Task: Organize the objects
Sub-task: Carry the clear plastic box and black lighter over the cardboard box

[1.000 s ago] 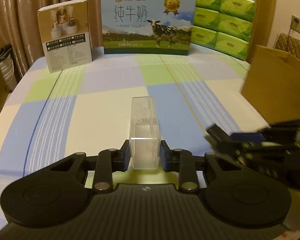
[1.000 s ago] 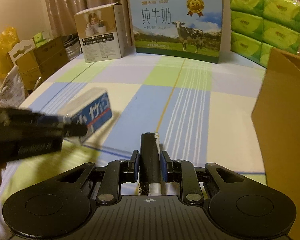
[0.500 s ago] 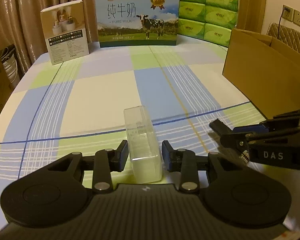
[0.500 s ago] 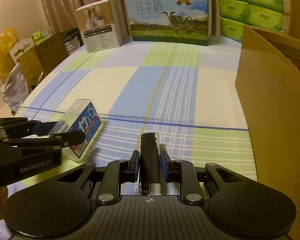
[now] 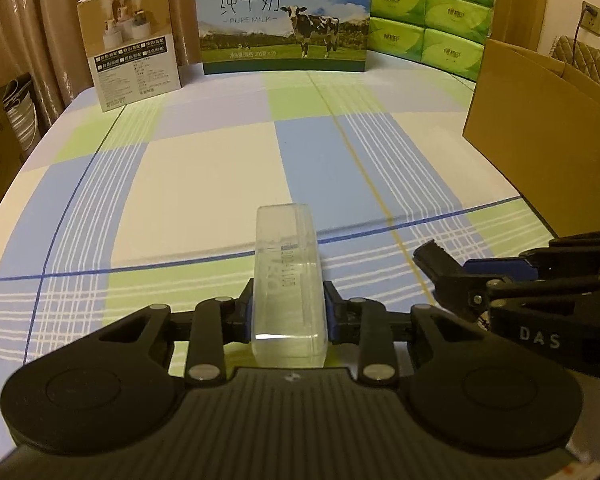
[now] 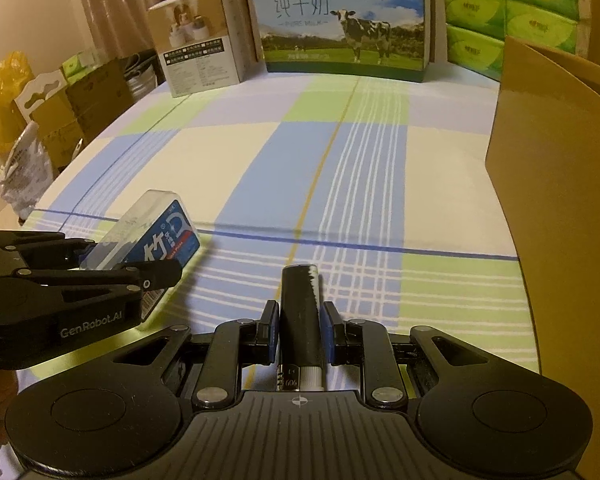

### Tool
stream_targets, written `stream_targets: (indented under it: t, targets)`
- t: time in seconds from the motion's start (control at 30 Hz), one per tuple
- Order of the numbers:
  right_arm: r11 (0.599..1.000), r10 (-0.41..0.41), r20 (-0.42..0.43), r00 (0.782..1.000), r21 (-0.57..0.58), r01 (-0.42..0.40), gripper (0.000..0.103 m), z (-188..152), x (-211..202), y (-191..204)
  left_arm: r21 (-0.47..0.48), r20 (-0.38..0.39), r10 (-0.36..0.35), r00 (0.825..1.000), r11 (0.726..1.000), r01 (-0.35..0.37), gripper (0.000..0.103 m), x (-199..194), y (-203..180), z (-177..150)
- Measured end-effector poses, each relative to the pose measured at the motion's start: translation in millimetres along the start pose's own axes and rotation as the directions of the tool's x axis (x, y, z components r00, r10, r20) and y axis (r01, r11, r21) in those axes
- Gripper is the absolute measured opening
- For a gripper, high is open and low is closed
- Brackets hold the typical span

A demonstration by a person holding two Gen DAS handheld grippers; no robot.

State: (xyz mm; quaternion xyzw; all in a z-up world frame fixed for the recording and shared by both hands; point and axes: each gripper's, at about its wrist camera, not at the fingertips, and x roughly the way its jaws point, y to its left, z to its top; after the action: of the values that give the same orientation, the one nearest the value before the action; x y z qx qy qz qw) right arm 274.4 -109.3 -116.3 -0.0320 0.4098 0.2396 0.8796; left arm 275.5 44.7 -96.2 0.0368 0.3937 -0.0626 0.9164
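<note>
Clear plastic box (image 5: 288, 276) clamped in left gripper (image 5: 287, 312) above tablecloth (image 5: 204, 184); right gripper (image 6: 300, 326) pinches black tube (image 6: 300, 312). Carry both level over cardboard box (image 6: 556, 168) rim, then release.

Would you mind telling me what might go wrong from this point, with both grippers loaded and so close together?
1. The left gripper holds the clear plastic box only near its rear end, so it might pivot or slip.
2. The right gripper with its black tube sits close beside the left one; they could collide.
3. The cardboard box wall rises nearby and could snag either load.
</note>
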Motion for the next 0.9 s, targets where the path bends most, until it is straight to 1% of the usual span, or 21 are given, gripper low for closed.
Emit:
stream_targets:
  t: [0.2, 0.37, 0.5, 0.7, 0.9]
  targets:
    - [1.0, -0.004, 0.015, 1.0, 0.015, 0.003, 0.019, 2.1, -8.4, -2.9, -0.04, -0.002, -0.015, 1.0, 0.999, 0.015, 0.026, -16.2, 0.4, -5.2]
    - [1.0, 0.001, 0.055, 0.998, 0.031, -0.003, 0.019, 5.9, -36.7, -2.4, -0.061, 0.009, -0.021, 1.0, 0.998, 0.022, 0.026, -38.1, -8.0, -3.6]
    - [0.999, -0.004, 0.065, 0.998, 0.038, 0.002, 0.019, -7.0, -74.4, 0.9, -0.083, 0.024, -0.031, 0.999, 0.996, 0.033, 0.026, -69.3, -28.1, -11.7]
    - [0.994, -0.023, 0.076, 0.997, 0.111, 0.014, 0.019, -31.9, -135.4, -2.4, -0.134, 0.006, -0.055, 0.998, 0.989, 0.056, 0.026, -119.6, -57.8, -31.0]
    - [0.992, -0.025, 0.115, 0.993, 0.126, 0.01, 0.019, -49.4, -193.4, 4.5, -0.137, 0.008, -0.054, 0.998, 0.989, 0.055, 0.026, -167.6, -81.5, -46.0]
